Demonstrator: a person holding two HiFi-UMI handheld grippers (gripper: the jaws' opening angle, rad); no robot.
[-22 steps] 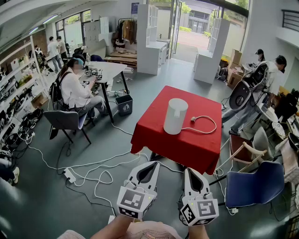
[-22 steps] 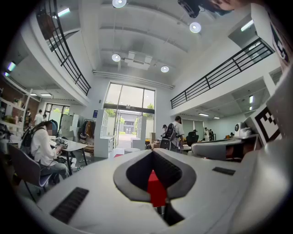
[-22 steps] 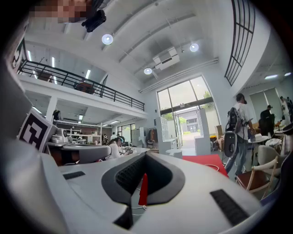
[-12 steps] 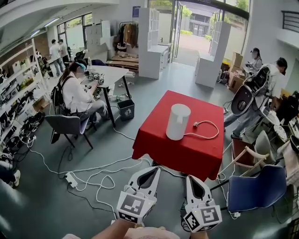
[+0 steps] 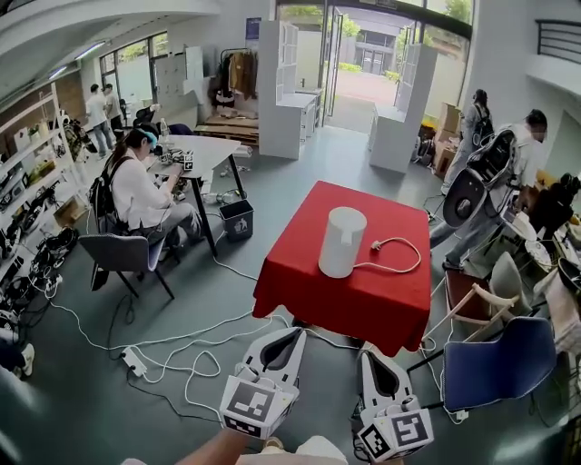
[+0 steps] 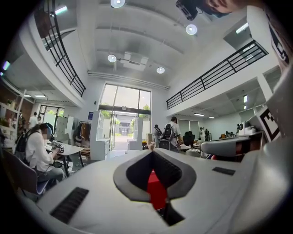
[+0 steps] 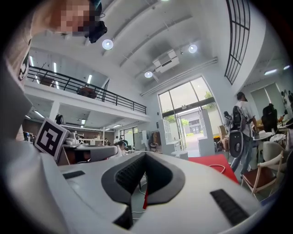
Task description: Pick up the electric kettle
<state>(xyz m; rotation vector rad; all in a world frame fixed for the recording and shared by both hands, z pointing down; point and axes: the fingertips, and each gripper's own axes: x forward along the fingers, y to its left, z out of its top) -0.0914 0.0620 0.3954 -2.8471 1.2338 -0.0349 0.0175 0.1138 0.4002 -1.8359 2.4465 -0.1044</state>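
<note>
The kettle [image 5: 342, 242] on the red surface [image 5: 309, 281] sits slightly lower mid-frame than before, while the left gripper [image 5: 292, 334] and right gripper [image 5: 368, 354] stay clenched, empty and well short of it, so the approach has barely begun.

No legible text anywhere.
Left gripper [image 5: 293, 333] and right gripper [image 5: 369, 354] carry only square marker patterns; blue wall sign [image 5: 251, 28] is too small to read.

Head downward, gripper views level, table [image 5: 300, 272] shared
</note>
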